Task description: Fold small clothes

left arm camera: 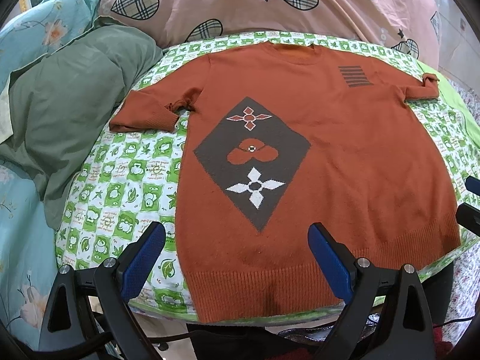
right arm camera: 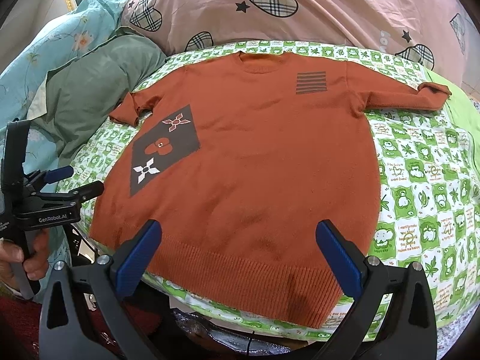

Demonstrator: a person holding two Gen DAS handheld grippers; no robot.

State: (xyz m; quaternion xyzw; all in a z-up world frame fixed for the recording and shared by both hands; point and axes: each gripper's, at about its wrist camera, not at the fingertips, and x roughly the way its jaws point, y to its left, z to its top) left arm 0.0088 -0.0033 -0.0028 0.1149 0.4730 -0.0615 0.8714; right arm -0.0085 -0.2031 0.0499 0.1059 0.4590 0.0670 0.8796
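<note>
Orange sweater (left arm camera: 300, 150) lies flat, face up, on the green checked blanket (left arm camera: 126, 186) on the bed, hem at the near edge, both sleeves out sideways. Left tool (left arm camera: 237, 258) and right tool (right arm camera: 240, 255) both spread wide, gripping nothing, above the hem. Blanket bare on both sides; green pillow (left arm camera: 75, 96) borders left, pink heart-print duvet (left arm camera: 270, 9) behind the collar.

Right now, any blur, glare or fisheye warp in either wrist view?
Left wrist view: sharp, evenly lit, no glare; the sweater bulges barrel-like and the corners go black. Right wrist view: same warp, the checked sheet curving at the rim; soft shadows darken the hem under the open right gripper.
</note>
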